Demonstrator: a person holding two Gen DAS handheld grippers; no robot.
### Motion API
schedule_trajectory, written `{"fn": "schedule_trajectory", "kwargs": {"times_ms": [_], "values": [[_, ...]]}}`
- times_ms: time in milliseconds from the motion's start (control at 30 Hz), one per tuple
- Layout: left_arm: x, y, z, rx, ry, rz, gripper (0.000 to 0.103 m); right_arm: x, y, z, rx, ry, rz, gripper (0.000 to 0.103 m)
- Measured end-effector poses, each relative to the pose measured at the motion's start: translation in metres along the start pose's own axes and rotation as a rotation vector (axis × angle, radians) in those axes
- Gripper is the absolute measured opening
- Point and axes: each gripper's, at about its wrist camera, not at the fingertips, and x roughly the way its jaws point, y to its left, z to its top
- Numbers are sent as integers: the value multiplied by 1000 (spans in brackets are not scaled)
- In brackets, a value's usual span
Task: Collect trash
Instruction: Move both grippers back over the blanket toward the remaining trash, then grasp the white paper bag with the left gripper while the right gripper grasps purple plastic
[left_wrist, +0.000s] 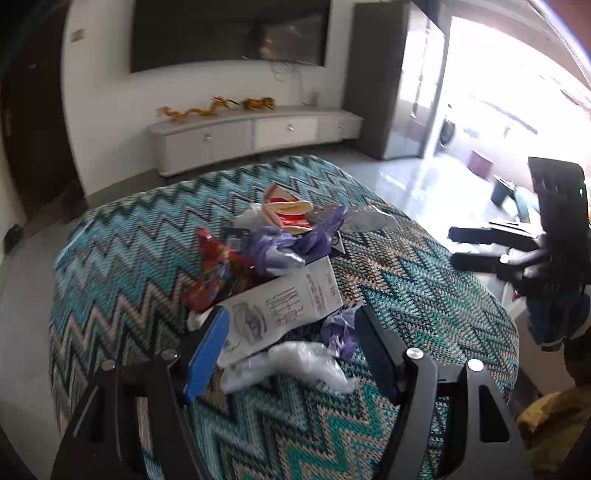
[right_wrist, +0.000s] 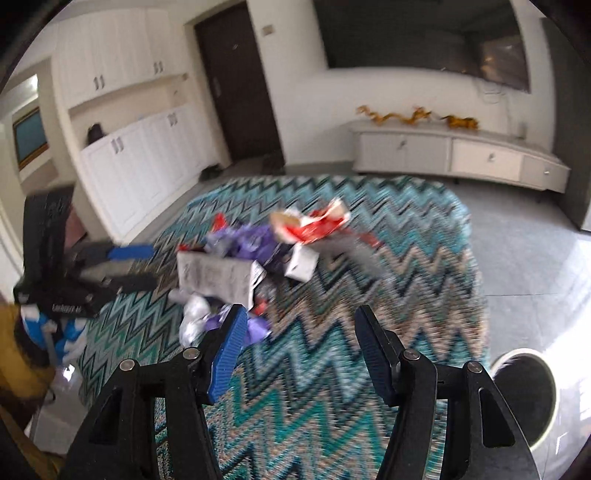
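Hovering over trash pile (left_wrist: 280, 266) mid zigzag-cloth surface (left_wrist: 424, 295). Left hand-held gripper (left_wrist: 291, 328) gaping wide, straddling white leaflet (left_wrist: 280, 314) and clear plastic wad (left_wrist: 295, 363). Right hand-held gripper (right_wrist: 299, 328) released too, empty. Stuff's looking light, crinkly, slippery; pinching bunched folds probably working best.

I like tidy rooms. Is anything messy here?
Yes. Crumpled wrappers, a flattened paper box and clear plastic lie heaped on the zigzag cloth. Both grippers are open, holding nothing.

Right view is motion-blurred: the box (right_wrist: 216, 275) print is unreadable; bin (right_wrist: 546, 373) at four o'clock is cut off.
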Motion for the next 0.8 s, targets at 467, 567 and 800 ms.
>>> {"fn": "schedule_trajectory", "kwargs": {"times_ms": [467, 567, 800], "values": [[91, 18, 23, 136, 236, -111, 69, 66, 7, 0, -14, 120, 100, 59], [91, 19, 13, 141, 242, -111, 69, 77, 12, 0, -37, 135, 124, 59], [90, 36, -8, 67, 280, -104, 41, 96, 23, -3, -63, 169, 202, 58]]}}
